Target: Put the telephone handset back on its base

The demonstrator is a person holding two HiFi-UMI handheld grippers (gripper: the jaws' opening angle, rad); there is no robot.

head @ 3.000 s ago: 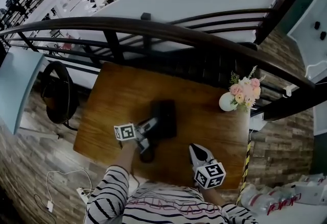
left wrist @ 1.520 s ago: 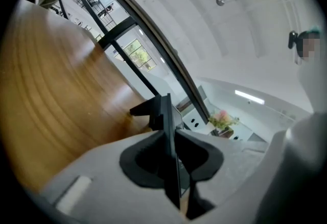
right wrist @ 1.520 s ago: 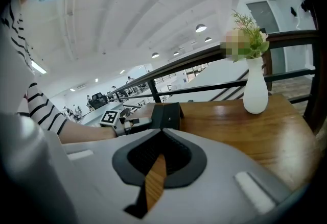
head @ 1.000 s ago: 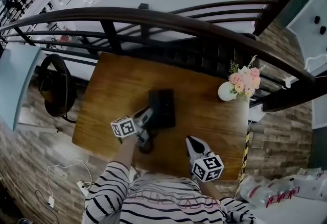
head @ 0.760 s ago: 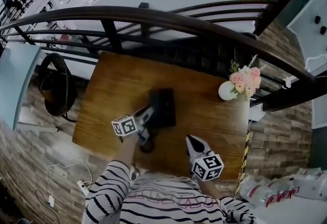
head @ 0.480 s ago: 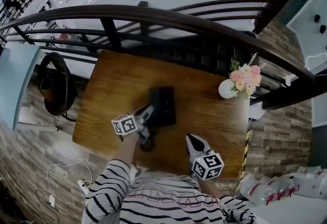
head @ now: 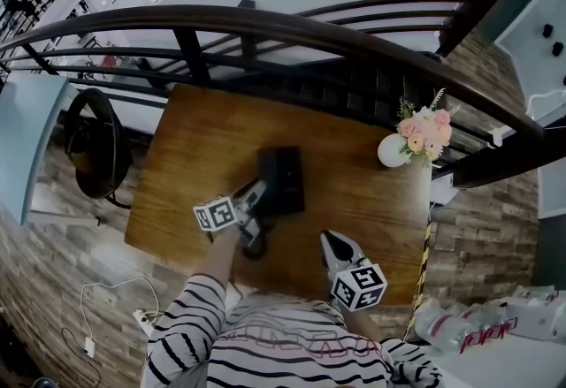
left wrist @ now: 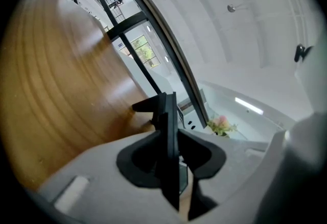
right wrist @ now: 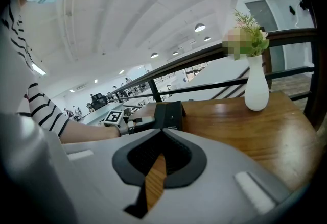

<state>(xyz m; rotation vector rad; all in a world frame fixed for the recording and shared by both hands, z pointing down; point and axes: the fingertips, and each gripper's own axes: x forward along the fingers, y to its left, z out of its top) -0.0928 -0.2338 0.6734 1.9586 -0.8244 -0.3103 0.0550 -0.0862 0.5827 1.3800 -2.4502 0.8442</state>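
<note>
Handset (left wrist: 169, 136) is clamped in the left gripper (head: 253, 203), jaws tight on it. The left gripper view shows it edge-on as a thin black slab between the jaws, far end up against the base (head: 283, 180). Head view can't show the grip but gives placement: the handset runs along the base's left side, mid-frame, with its lower end sticking out past the gripper toward the bottom of frame. Can't tell whether it's seated in the cradle. Right gripper (head: 329, 242) is lower right of the base, apart from it, over the table's near edge. Its own view shows the jaws closed tip to tip with nothing in them, just a sliver of wood grain behind. That view also gets the base, the left gripper's marker cube (right wrist: 115, 117) and a striped sleeve (right wrist: 46, 108) side-on; head view has them only from above. Table (head: 199, 148) is brown wood, with a white vase (head: 390, 151) of pink flowers (head: 423, 134) at its upper-right corner and yellow-black tape (head: 427, 264) down the right edge. Dark curved railing (head: 265, 24) crosses the top of frame, open hall beyond. Plank floor (head: 53, 280), white cable (head: 97, 307) lower left.
</note>
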